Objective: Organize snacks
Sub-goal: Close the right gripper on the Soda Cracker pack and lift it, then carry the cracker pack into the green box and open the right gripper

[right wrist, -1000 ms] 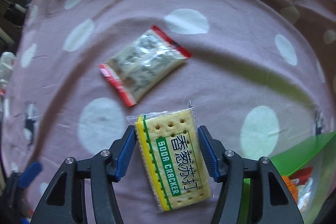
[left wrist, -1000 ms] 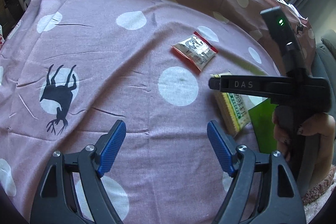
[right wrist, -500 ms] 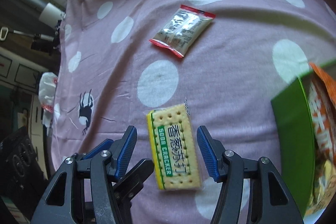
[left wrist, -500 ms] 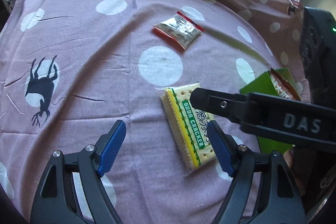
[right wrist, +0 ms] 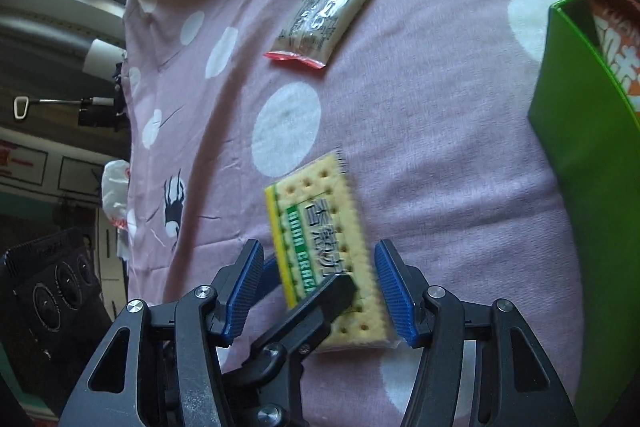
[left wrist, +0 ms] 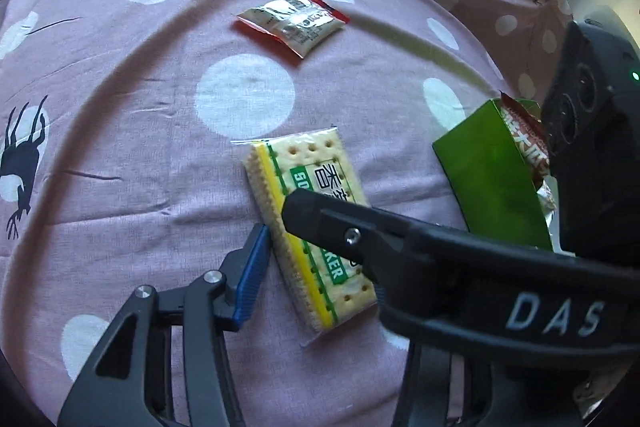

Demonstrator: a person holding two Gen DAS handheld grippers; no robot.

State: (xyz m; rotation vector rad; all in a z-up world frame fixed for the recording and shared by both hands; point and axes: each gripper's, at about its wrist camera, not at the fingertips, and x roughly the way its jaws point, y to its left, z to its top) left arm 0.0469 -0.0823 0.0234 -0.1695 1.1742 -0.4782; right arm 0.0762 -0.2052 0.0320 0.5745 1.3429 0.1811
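Crackers (left wrist: 308,179) in a clear pack lie flat on the dotted cloth (left wrist: 160,131), at centre in both views, outside the box. The left tongs (left wrist: 316,263) have just been closing and grasp the pack by its long sides: the one blue pad (left wrist: 252,275) that shows lies against the yellow edge. The other finger is hidden there behind the right tongs, but in the right view it crosses the pack's lower part. The right tongs (right wrist: 318,251) are released. Their pads stand on either side of the same pack, and neither presses on it.

The green box (left wrist: 492,187) stands at the right edge, open-topped. It holds snack bags (left wrist: 524,143) printed in orange and brown with white lettering. How many I cannot tell.

A silver sachet (left wrist: 292,21) with red ends lies alone on the cloth in the upper middle, well apart from the box.
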